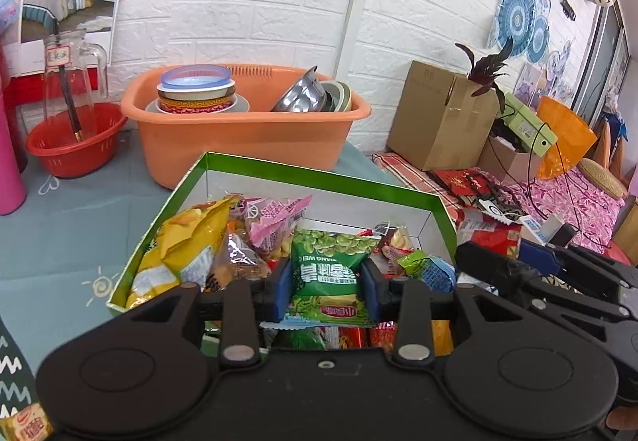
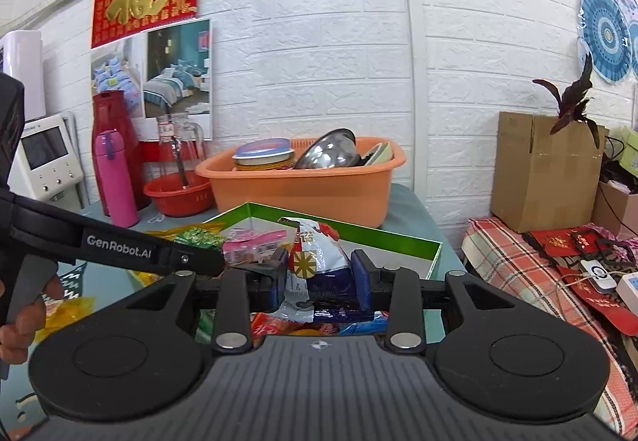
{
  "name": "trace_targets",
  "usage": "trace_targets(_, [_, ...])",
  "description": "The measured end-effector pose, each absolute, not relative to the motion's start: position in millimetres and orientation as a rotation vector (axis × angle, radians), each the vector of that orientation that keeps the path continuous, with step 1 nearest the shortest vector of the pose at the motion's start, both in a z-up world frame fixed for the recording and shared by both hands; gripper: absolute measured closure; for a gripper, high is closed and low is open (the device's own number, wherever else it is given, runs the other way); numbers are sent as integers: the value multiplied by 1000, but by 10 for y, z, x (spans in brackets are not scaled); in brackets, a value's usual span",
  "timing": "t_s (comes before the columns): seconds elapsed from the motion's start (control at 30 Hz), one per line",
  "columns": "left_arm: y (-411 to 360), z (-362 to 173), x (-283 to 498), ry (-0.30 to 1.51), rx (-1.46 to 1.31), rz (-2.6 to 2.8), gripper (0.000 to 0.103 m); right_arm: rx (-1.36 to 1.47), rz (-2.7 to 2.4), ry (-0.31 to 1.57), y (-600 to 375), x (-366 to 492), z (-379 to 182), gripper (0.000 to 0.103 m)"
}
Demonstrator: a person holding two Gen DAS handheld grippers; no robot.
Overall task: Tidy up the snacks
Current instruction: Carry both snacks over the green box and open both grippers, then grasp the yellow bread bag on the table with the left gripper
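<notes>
The table, under a grey-blue cloth, carries everything inspected. At its far edge stands an orange basin holding stacked bowls and a steel bowl tipped on its side. A red basket sits just beside the basin toward the far left corner, with a glass jug standing in it.

Nearer the front edge lies the green box, open-topped, white inside, well filled with snack packets. A yellow chip bag leans against its left wall; a pink packet lies beside that, toward the middle.

The left gripper is clamped on a green pea packet, both blue pads pressing its sides, the packet held over the box's near part. The right gripper is likewise clamped on a white-and-blue snack bag, upright between its pads, over the box's near edge. Loose packets lie beneath both tools.

A hand grips the left tool's handle at the right-wrist view's left margin.
</notes>
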State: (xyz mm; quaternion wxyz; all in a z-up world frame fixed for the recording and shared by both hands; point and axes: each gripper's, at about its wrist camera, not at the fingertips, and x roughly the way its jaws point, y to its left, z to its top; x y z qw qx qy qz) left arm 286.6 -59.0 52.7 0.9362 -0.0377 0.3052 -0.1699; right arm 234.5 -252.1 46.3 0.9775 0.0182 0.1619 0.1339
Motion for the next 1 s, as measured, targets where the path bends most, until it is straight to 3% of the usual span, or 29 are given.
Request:
trace_targets(0.07, [-610,493,2903,622,-68,-344,27,45,269,335,-2535,2411,402,42])
trace_targets(0.1, [-620,484,2909,610,-61,-342,19,44,272,341,-2533,2445,370,41])
trace_targets(0.13, [-623,480,2898,593,-53,-340,0,37,275,345,-2527,2477,338,37])
trace_targets(0.2, [-612,490,2846,554,-50,-310,0,16,259,351,-2512,2490,284,0])
trace_targets(0.3, [-571,532,2735,487,-46,-289,0,-1,223,329,-2517,2445,247,0])
trace_targets(0.67, [-245,661,2252,501,-100,-283,0,-3,264,300,-2320,2096,484,0])
trace_targets(1.0, [994,549,1667,568,-223,-129,0,-25,427,313,-1785,1579,503,0])
